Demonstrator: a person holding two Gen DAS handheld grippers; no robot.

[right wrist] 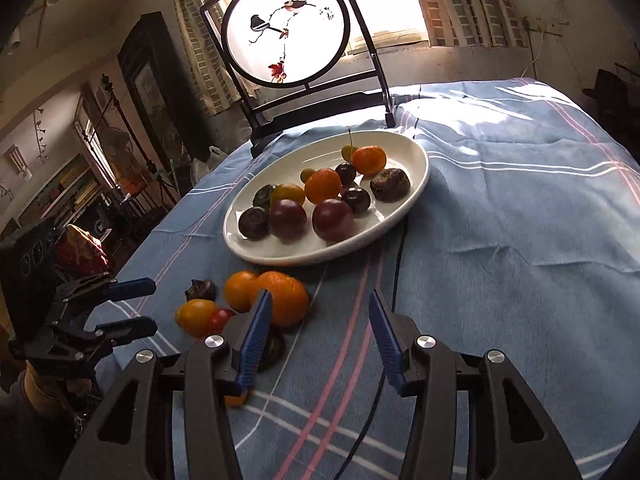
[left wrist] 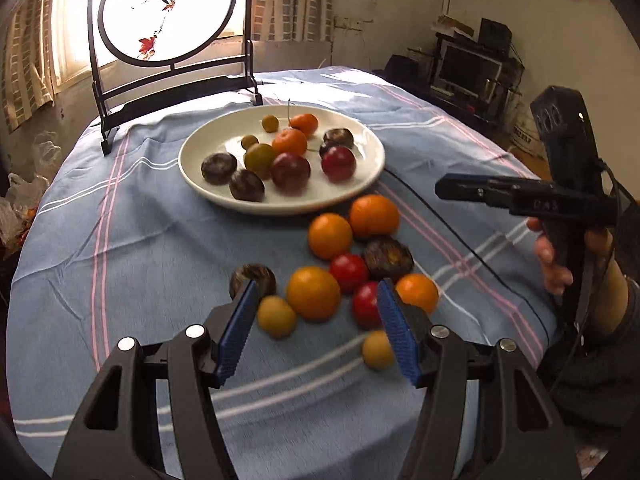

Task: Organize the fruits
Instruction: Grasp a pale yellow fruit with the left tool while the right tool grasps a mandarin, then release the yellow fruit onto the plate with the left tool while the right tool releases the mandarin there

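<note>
Blue ribbed pads line the left gripper point(left wrist: 314, 300), whose jaws stand spread wide and empty above a loose cluster of fruit on the blue cloth with white and pink stripes point(left wrist: 120, 260). Nearest its fingers lie a small yellow-green round fruit point(left wrist: 276, 316), a larger orange-yellow round fruit point(left wrist: 313, 293) between the tips, and a red cherry-like fruit point(left wrist: 365, 304) against the right pad. Just beyond sit a dark wrinkled round fruit point(left wrist: 388, 258) and two orange tangerines point(left wrist: 374, 216), all off the plate. The right gripper point(right wrist: 318, 308) is likewise spread and empty, hovering over bare cloth beside the cluster, a thin black cable point(right wrist: 394, 280) running beneath it. Farther off, the white oval ceramic plate point(left wrist: 200, 152) holds dark purple, red, orange and greenish fruits. Behind stands a black-framed round screen painted with birds point(left wrist: 168, 8).
</note>
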